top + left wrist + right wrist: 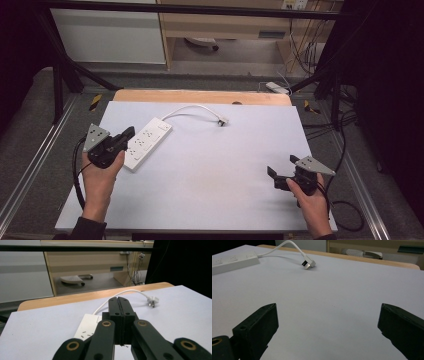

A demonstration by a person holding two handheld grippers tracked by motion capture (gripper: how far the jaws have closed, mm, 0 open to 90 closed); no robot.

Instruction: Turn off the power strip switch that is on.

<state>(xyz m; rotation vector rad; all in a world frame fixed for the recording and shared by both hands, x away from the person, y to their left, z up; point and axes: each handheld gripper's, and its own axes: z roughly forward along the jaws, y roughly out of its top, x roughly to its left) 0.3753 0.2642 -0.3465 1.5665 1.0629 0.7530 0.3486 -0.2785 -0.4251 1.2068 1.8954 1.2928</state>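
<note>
Even, soft overhead light; pale lavender-white table top (215,170) bright, no hard glare. Room edges in the high view fall to near black on both sides. Faint shadow under the white power strip (146,142). Both gripper views slightly soft, grainy; near black fingers (257,327) blurred, far background soft

The left claw (119,301) hides most of the power strip (87,326).
</note>
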